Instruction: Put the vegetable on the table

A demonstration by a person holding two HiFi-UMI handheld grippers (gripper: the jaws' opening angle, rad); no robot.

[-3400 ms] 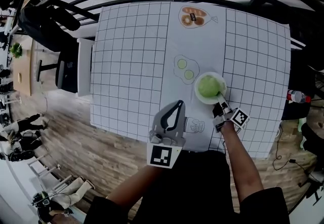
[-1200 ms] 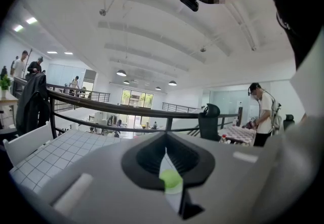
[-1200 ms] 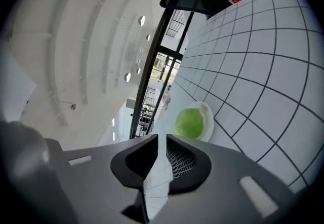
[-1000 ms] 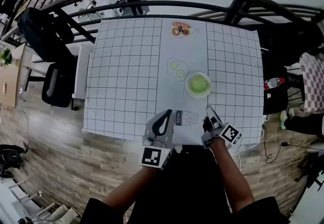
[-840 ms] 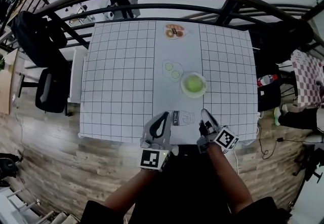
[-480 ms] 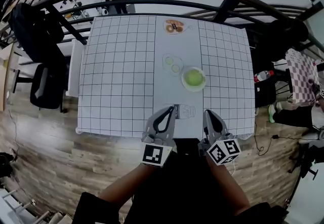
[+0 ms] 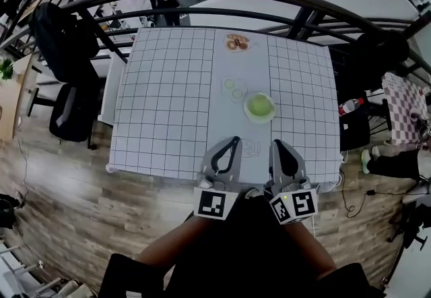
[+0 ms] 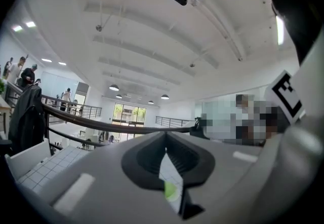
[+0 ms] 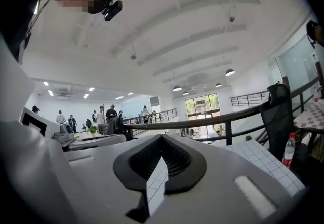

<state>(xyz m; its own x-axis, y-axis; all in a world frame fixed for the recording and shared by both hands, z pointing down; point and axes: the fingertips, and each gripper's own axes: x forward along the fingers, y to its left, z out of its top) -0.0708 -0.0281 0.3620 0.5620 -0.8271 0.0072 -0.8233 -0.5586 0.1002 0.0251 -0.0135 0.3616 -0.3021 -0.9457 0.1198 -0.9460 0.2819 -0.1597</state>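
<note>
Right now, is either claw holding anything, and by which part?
Nothing is held. The left claw and right claw are both shut and empty; the green vegetable sits in its bowl.

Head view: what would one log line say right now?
left gripper: shut, empty | right gripper: shut, empty | vegetable: in bowl

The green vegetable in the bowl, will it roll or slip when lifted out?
The green vegetable looks round, so it would probably roll once on the flat table. The bowl likely cradles it now; it shows too small to judge slipperiness.

Vegetable (image 7: 259, 106), seemingly in bowl (image 7: 259, 120), sits on table (image 7: 168, 101).
</note>
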